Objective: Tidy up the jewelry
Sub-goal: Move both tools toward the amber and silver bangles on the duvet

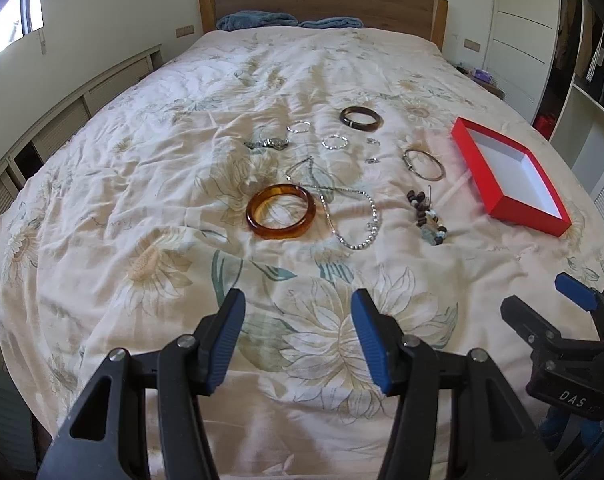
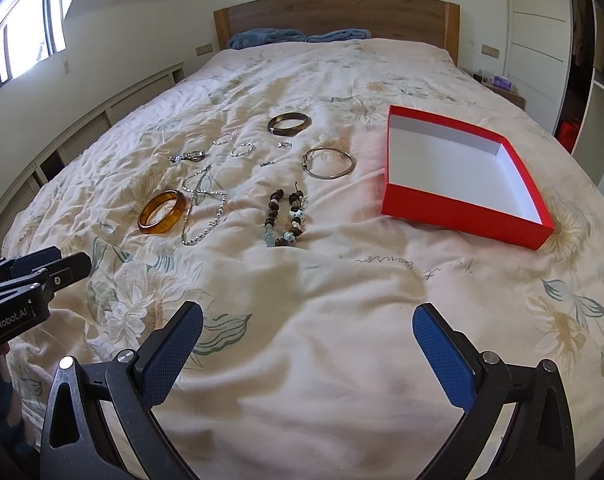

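Bedspread (image 2: 302, 360) script shows only in right view, "GenRobot.AI" on left gripper (image 1: 298, 332), "DAS" on right gripper (image 2: 308, 344); both open, empty.

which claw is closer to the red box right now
Right. The right claw sits open just short of the red box, slightly to its left; the left claw is open further left, below the jewelry.

Red box (image 2: 454, 210) with white inside; amber bangle (image 1: 280, 216); dark brown bangle (image 1: 361, 119); cream floral bedspread (image 1: 142, 160).
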Motion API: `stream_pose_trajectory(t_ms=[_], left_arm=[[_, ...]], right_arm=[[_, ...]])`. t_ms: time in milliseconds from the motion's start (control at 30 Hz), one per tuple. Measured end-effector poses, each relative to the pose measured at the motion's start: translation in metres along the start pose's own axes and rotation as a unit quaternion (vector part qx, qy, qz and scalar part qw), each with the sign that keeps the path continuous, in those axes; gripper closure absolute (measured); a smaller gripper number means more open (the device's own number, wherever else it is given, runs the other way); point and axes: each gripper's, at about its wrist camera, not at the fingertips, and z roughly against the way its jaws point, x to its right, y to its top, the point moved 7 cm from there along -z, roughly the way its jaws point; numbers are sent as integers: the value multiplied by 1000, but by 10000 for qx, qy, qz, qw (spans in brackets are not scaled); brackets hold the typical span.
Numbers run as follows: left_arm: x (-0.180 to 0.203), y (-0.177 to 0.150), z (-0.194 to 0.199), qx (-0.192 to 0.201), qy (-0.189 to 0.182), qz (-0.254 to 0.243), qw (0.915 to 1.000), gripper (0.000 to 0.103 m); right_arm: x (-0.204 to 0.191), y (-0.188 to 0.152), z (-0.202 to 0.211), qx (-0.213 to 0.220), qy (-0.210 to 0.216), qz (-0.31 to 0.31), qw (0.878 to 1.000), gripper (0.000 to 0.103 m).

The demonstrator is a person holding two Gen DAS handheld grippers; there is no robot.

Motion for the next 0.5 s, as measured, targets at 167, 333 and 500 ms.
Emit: stream_pose_trajectory(t_ms=[167, 333, 500], left_arm=[[-2, -2, -5, -73, -2, 31, 10000, 50], [-9, -3, -12, -247, -7, 163, 9996, 50], [-15, -2, -18, -303, 1, 261, 9992, 50]], right_arm=[[3, -3, -4, -95, 111, -133, 9998, 0], [5, -5, -6, -110, 173, -197, 9996, 0], [3, -4, -8, -124, 235, -167, 9995, 0]])
